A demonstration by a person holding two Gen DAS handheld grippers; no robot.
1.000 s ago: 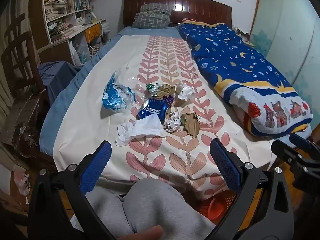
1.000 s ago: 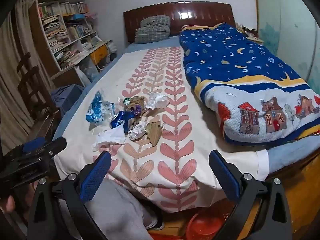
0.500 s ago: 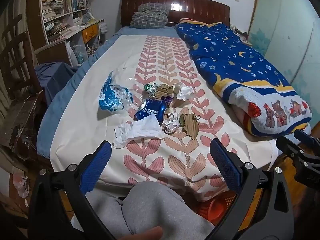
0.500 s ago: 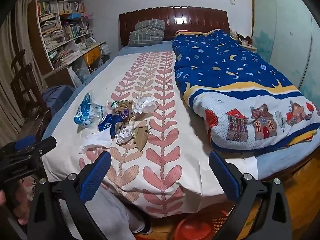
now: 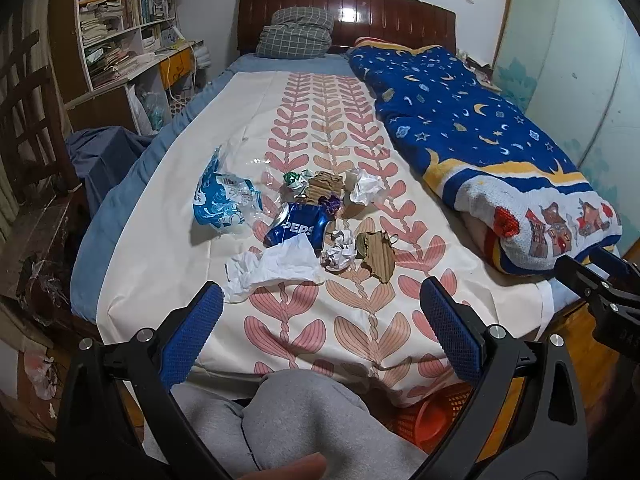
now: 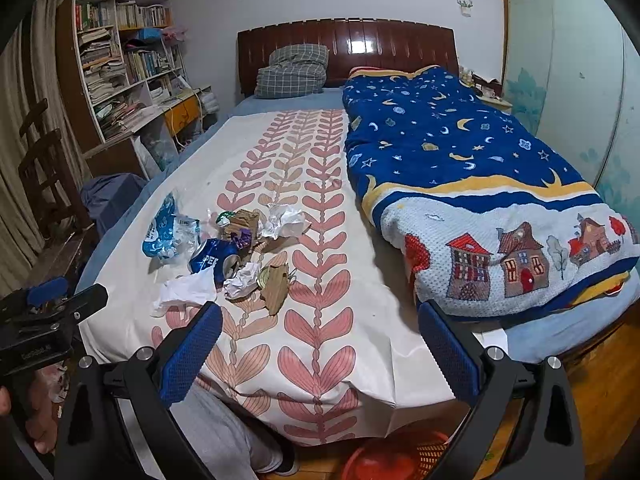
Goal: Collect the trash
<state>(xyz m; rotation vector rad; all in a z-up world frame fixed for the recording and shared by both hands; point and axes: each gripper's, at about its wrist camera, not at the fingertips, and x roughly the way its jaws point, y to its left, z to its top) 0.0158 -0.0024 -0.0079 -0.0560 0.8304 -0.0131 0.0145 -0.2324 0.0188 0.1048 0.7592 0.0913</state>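
Observation:
A heap of trash lies on the cream leaf-print bed sheet: a crushed blue Pepsi can, a blue-and-white plastic wrapper, white crumpled paper, a small paper ball, brown cardboard scraps and a white wad. My left gripper is open and empty, short of the heap. My right gripper is open and empty, above the bed's foot, right of the heap.
An orange-red basket stands on the floor below the bed's foot. A folded blue star blanket fills the bed's right side. A bookshelf and wooden chair stand at the left. My grey-trousered knee is below.
Both grippers have risen and drawn back a little, so the bed and the trash heap sit lower and farther in both views. Both stay open and empty.

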